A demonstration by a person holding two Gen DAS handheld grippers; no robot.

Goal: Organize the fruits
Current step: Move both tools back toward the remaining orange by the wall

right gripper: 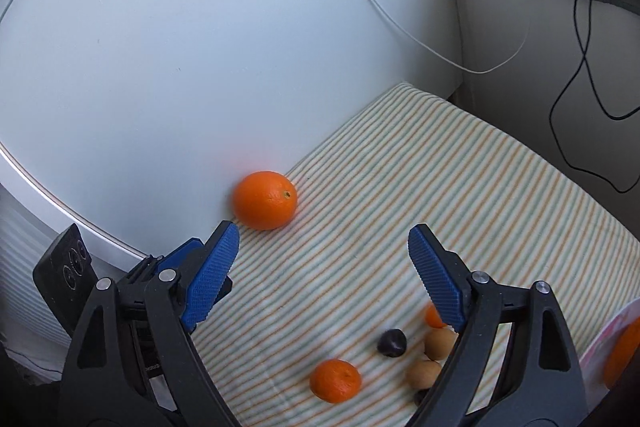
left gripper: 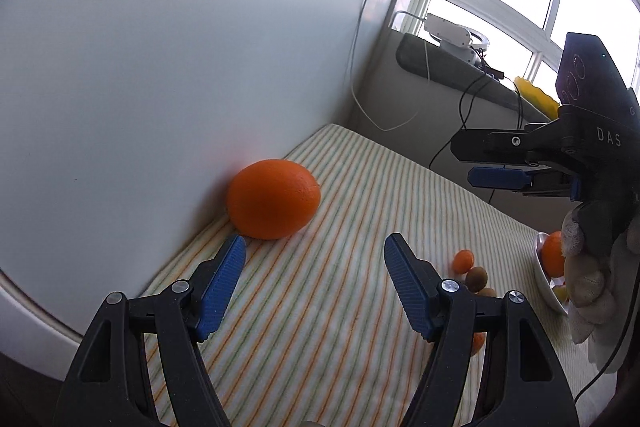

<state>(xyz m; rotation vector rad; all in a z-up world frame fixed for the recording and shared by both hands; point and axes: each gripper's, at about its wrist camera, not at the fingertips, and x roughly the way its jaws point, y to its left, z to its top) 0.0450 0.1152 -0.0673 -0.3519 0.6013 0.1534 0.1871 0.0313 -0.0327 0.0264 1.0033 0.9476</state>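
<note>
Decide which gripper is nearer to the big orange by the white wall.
Left. The left gripper is open just short of the big orange, one fingertip almost at its base. The right gripper is open too, but farther back and higher above the striped cloth.

We see the large orange lying on the cloth, against the panel behind it. Nearer to us and to its right, the small fruits cluster on the cloth, with the bowl farther right.
</note>
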